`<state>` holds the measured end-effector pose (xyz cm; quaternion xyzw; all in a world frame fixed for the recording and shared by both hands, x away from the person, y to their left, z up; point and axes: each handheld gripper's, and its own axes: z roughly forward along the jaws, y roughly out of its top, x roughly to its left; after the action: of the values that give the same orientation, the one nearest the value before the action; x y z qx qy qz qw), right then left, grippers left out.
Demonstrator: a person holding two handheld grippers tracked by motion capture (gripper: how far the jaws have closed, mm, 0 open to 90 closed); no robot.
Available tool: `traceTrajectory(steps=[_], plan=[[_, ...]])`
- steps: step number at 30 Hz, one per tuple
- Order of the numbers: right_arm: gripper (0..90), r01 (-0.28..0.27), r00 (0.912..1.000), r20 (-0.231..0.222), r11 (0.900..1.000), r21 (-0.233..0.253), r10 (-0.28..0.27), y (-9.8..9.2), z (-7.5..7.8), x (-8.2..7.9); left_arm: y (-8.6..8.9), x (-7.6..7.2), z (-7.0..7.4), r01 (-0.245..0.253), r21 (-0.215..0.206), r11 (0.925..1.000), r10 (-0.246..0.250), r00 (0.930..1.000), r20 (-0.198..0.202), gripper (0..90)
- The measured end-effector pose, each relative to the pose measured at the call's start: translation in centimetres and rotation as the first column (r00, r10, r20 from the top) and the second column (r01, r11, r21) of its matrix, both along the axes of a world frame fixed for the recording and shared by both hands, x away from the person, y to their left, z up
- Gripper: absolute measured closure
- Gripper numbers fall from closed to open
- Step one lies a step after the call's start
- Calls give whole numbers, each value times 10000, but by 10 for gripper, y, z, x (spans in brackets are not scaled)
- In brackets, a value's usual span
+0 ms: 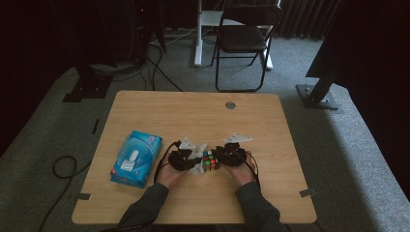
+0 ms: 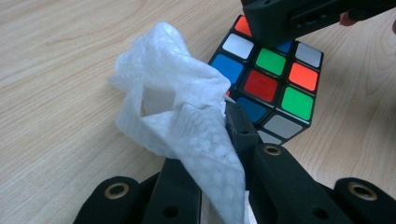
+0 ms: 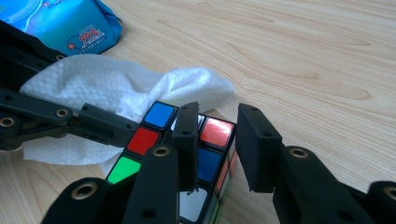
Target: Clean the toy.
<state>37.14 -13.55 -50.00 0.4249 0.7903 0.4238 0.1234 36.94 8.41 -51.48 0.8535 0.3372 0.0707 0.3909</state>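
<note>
The soft, floppy white wipe (image 2: 182, 126) is pinched in the left gripper (image 2: 219, 140) right beside the hard, smooth puzzle cube (image 2: 268, 81), which could slide, so the right gripper (image 3: 217, 144), jaws spread, should squeeze the cube's flat sides.

I am working in a lab or studio set up for recording: my wooden counter (image 1: 193, 116) stands alone on grey carpet (image 1: 43, 145), dark curtains (image 1: 300, 17) hang behind, cables (image 1: 159, 67) trail across the floor, metal stand bases (image 1: 316, 94) flank it, and 1 folding chair (image 1: 244, 41) waits beyond.
</note>
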Motion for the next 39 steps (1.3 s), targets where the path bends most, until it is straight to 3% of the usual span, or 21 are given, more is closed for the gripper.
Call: traceTrajectory(steps=[19, 39], plan=[[701, 16, 10000, -9, 10000, 4, -16, 0, 0, 0, -1, 2, -6, 7, 40, 10000, -6, 9998, -173, 852], [702, 16, 10000, 24, 10000, -39, -16, 1, 0, -1, -4, 4, -17, 66, 468, 9989, -47, 9992, -406, 852]])
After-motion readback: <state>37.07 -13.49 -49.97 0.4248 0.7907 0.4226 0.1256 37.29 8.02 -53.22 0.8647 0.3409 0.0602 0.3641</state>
